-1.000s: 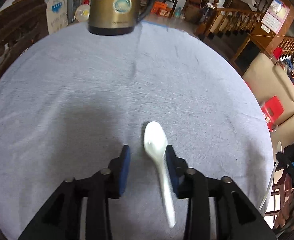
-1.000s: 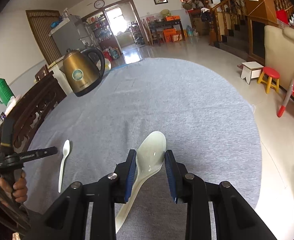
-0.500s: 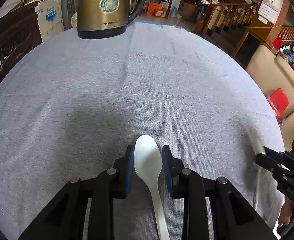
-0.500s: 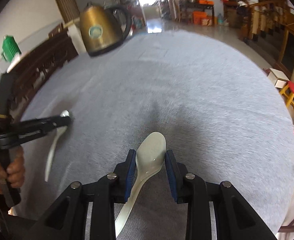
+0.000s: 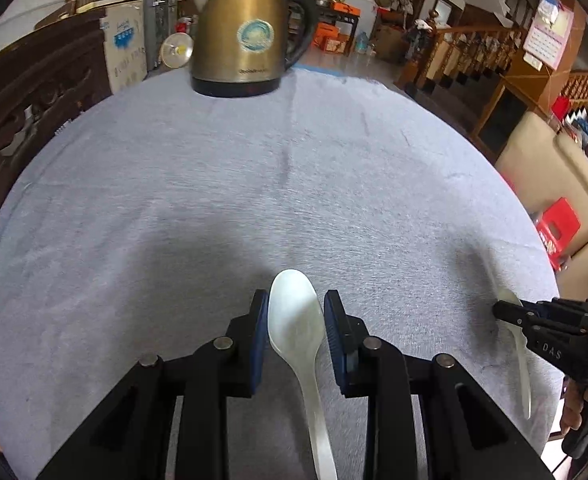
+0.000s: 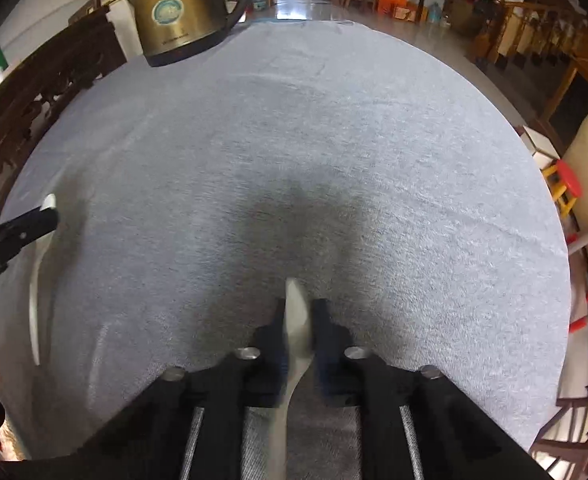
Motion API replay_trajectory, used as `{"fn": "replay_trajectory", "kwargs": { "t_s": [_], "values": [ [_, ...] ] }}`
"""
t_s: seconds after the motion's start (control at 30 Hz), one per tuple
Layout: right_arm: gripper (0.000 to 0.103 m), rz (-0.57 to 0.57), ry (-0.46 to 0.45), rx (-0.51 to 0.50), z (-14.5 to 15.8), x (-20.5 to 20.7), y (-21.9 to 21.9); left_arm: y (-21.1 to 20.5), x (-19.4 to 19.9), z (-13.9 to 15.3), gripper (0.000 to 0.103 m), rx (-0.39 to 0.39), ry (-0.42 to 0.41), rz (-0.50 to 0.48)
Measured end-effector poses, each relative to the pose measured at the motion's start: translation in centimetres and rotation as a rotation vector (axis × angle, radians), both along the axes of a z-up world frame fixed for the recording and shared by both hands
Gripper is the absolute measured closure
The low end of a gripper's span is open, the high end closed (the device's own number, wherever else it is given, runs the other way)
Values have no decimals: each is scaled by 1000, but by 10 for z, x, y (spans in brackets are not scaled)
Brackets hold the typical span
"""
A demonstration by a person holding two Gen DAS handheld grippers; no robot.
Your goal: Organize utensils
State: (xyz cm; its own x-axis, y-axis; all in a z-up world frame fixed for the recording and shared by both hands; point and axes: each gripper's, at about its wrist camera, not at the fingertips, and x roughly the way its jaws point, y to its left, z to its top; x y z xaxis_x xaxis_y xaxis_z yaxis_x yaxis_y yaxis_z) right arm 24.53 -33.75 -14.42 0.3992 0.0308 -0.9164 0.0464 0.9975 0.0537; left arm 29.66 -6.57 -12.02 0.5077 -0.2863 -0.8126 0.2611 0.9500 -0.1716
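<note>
We are holding a white spoon in our left gripper, whose blue pads are sitting narrow against both sides of the bowl, with the handle running back between the black fingers. The spoon is hanging just above the grey tablecloth, near its front edge. Our right gripper is pinching a second, cream-coloured spoon edge-on, jaws nearly together around the thin bowl and the handle trailing down beneath; that view is blurring, so we cannot tell how firmly the pads are pressing. From the left wrist view the right gripper and its spoon are sitting at the right edge of the cloth. A brass-coloured kettle is standing upright at the far edge of the cloth, well apart from both spoons.
</note>
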Motion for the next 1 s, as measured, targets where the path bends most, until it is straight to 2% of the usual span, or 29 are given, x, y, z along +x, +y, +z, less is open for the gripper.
{"fn": "replay_trajectory", "kwargs": {
  "t_s": [0.1,0.27,0.47,0.57,0.77,0.9,1.0],
  "values": [
    [92,-41,-51,58,6,-13,-13,18,-12,12,74,-20,-21,34],
    [92,-96,-187,116,26,-52,-37,46,-43,35,74,-61,-70,86],
    [92,-177,-384,187,61,-129,-60,74,-94,63,74,-115,-137,125],
    [92,-206,-462,200,86,-160,-61,83,-118,76,74,-144,-172,134],
    [92,-239,-681,267,132,-224,-63,90,-169,112,74,-206,-270,129],
    [92,-218,-817,326,158,-252,-51,86,-198,134,74,-252,-335,112],
    [92,-174,-906,362,175,-263,-34,77,-215,147,74,-252,-392,98]
  ]
}}
